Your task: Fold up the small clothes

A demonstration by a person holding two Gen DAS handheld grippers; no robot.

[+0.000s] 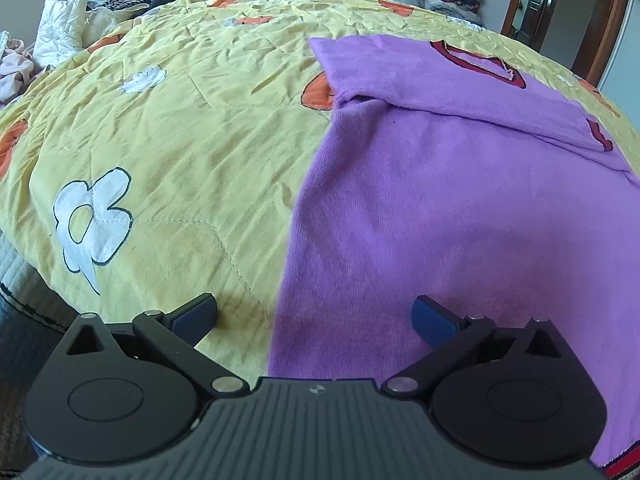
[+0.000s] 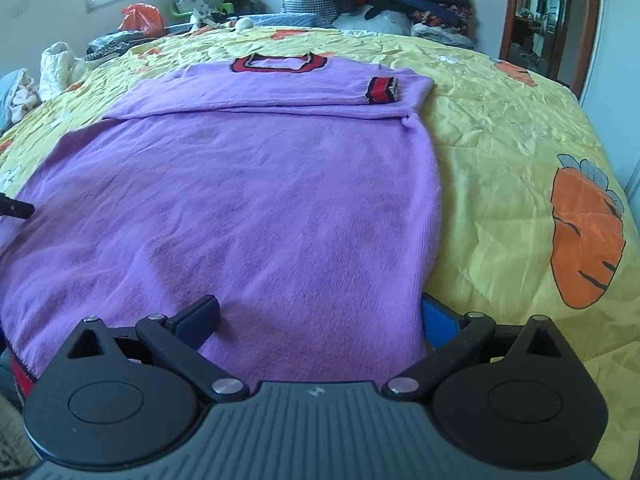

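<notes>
A yellow quilt (image 2: 500, 128) printed with carrots and white flowers is seen spread over the bed, and on it a purple sweater (image 2: 256, 200) is laid flat, its sleeves folded across the chest below the red-trimmed neckline (image 2: 278, 63). The left tongs (image 1: 314, 314) are held open over the sweater's left hem edge; the right tongs (image 2: 320, 314) are held open astride its right hem edge, nothing gripped
</notes>
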